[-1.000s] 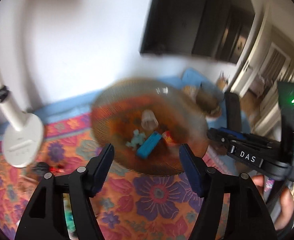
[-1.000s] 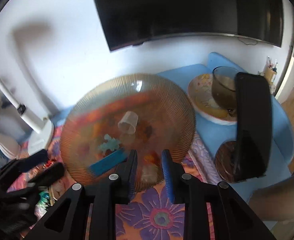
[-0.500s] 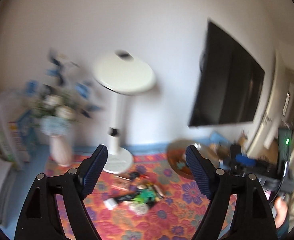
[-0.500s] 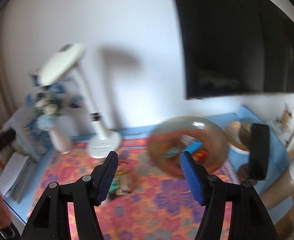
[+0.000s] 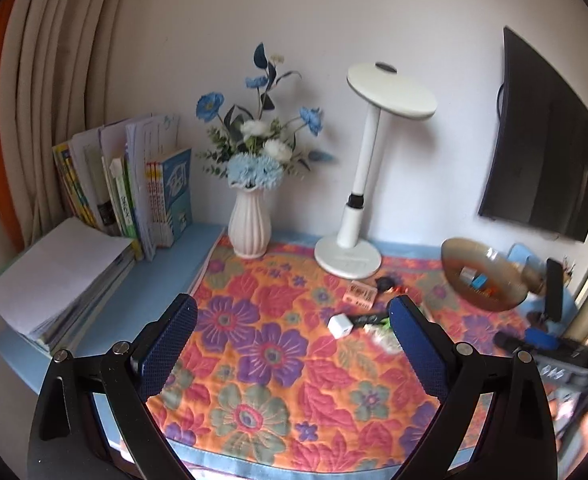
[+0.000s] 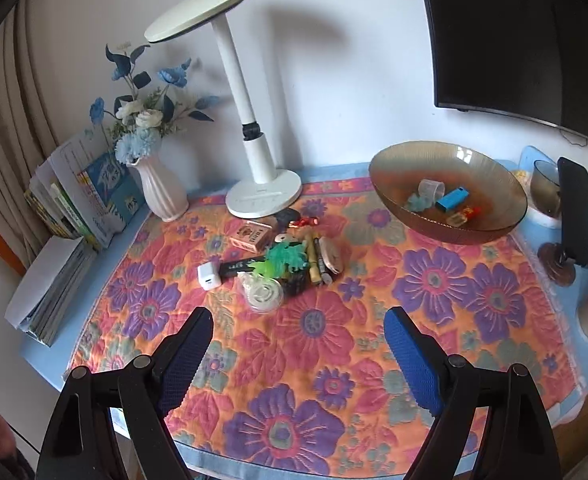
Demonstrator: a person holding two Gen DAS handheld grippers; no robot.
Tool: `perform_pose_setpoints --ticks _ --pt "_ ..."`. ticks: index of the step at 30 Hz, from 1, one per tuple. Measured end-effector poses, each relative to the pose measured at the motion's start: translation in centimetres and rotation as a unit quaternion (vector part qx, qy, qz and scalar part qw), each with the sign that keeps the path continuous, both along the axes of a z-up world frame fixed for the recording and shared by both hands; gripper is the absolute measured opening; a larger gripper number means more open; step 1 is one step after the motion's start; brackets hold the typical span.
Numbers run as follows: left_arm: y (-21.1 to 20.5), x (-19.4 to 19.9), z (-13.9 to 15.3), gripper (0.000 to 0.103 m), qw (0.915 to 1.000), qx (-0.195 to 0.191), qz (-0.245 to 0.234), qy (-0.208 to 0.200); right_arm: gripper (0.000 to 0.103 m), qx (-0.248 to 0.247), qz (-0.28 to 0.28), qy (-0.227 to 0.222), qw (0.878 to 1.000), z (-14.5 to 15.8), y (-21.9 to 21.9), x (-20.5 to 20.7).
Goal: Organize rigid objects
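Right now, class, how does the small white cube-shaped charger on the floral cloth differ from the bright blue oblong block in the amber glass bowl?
The white cube charger is squat and blocky; the blue oblong block is long and slim. The charger lies on the floral cloth among the loose pile; the block already sits in the amber glass bowl. Both are small, rigid and untouched by either gripper.

A heap of small rigid objects (image 6: 289, 264) lies mid-way on the flowered quilted cloth (image 6: 454, 320) covering the counter (image 6: 53, 344). Behind it stands the white desk lamp (image 6: 253, 168), left of that the white ribbed vase (image 6: 161, 192). The amber ribbed glass bowl (image 6: 494, 184) sits to the right, holding a blue rectangular block (image 6: 452, 199).
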State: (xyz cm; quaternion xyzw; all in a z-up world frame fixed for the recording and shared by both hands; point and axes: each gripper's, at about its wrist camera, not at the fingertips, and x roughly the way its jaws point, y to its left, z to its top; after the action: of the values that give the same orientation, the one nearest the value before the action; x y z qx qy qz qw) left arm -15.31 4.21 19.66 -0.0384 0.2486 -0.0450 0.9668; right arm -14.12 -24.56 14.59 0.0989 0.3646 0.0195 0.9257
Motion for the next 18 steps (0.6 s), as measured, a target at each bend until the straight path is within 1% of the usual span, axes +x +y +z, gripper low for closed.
perform_pose_setpoints --ticks 2,4,6,10,12,15,18 --pt "-0.4 0.3 -0.5 0.097 1.0000 0.005 -0.002 0.007 0.086 -0.006 -0.002 -0.017 1.000 0.7 0.3 -0.4" --pt "-0.9 1.0 -1.6 0.097 0.9997 0.009 -0.011 0.018 0.090 -0.013 -0.004 -0.025 1.000 0.9 0.4 -0.6" --pt "-1.7 1.8 -2.8 0.097 0.9992 0.014 -0.018 0.032 0.090 -0.017 -0.006 -0.021 1.000 0.6 0.4 -0.4" --pt "-2.6 2.3 -3.6 0.097 0.9987 0.012 -0.034 0.036 0.090 -0.008 0.002 0.008 1.000 -1.3 0.1 0.5" --pt "-3.0 2.7 -3.6 0.097 0.9982 0.009 -0.046 0.038 0.090 -0.001 0.007 0.006 1.000 -1.6 -0.2 0.6" --pt "-3.5 3.3 -3.9 0.097 0.9976 0.006 -0.055 0.043 0.090 -0.013 0.010 0.001 1.000 -1.6 0.0 0.6" --pt "-3.7 4.5 -5.2 0.097 0.9960 0.001 -0.058 0.068 0.087 -0.020 0.020 0.006 1.000 -2.3 0.5 0.9"
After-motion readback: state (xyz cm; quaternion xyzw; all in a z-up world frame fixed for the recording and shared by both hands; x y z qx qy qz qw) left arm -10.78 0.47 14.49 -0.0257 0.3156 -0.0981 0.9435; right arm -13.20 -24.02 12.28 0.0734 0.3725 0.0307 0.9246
